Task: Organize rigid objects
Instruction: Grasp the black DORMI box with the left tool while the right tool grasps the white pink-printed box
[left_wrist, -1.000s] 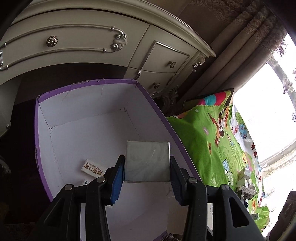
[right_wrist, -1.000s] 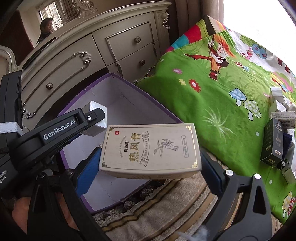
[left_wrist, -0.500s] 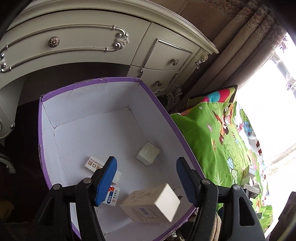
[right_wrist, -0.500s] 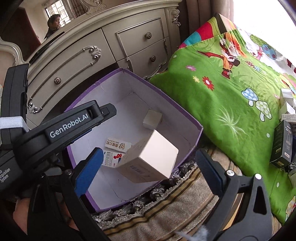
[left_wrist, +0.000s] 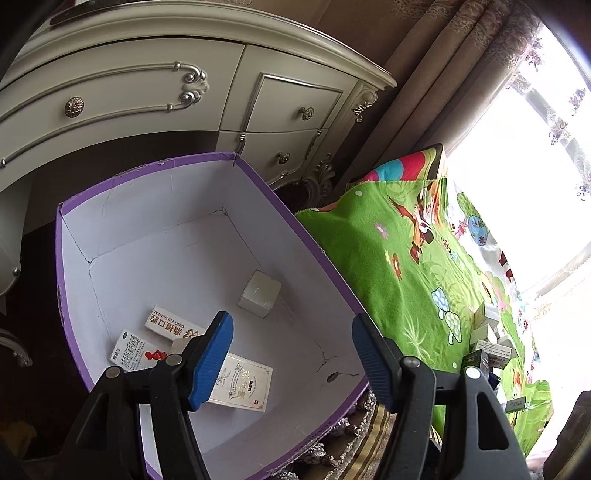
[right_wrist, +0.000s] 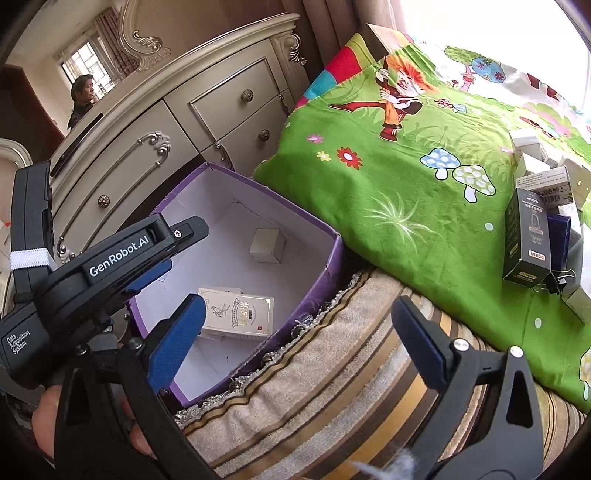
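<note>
Beside the purple box (right_wrist: 325, 273), you are holding the left gripper (left_wrist: 291, 354) and right gripper (right_wrist: 299, 343) parted, empty; the dark carton (right_wrist: 528, 236) is looking light, stiff: pinch its flat sides.

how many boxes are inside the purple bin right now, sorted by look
Small plain whitish box: 1
Cream box with gold lettering: 1
White dental box with red lettering: 1
White box with blue and red print: 1
Total in the purple bin: 4

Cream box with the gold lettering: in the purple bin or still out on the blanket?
In. The cream box lies flat, face up, on the white floor of the purple bin, near its front wall.
</note>
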